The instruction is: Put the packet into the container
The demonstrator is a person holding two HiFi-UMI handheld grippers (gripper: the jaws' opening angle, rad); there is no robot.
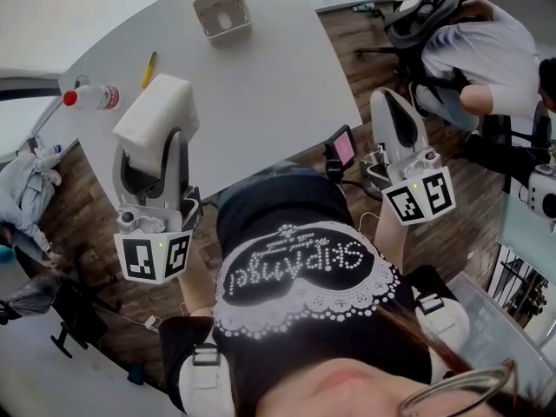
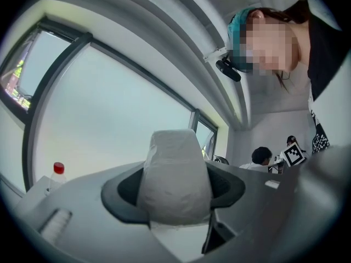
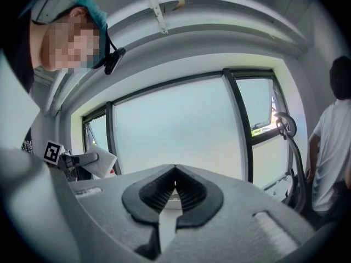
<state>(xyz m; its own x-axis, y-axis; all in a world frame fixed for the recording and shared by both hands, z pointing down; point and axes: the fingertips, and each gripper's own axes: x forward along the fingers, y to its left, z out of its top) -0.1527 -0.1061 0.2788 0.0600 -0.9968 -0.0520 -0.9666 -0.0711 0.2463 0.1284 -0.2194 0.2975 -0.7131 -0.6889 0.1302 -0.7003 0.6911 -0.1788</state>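
Observation:
A white soft packet (image 1: 156, 111) is clamped between the wide jaws of my left gripper (image 1: 153, 150), held above the left part of the grey table (image 1: 278, 85). In the left gripper view the packet (image 2: 175, 169) fills the gap between the dark pads, and the left gripper (image 2: 175, 193) is shut on it. The container (image 1: 222, 13), a small open grey box, stands at the table's far side, well beyond the packet. My right gripper (image 1: 388, 102) hangs off the table's right edge, shut and empty; in its own view the right gripper (image 3: 174, 175) has its pads meeting at the tips.
A clear bottle with a red cap (image 1: 91, 96) lies near the table's left edge, and a yellow pen (image 1: 148, 69) lies behind the packet. A seated person (image 1: 482, 55) and an office chair (image 1: 430, 11) are at the right. A small device with a pink screen (image 1: 345, 148) sits below the table edge.

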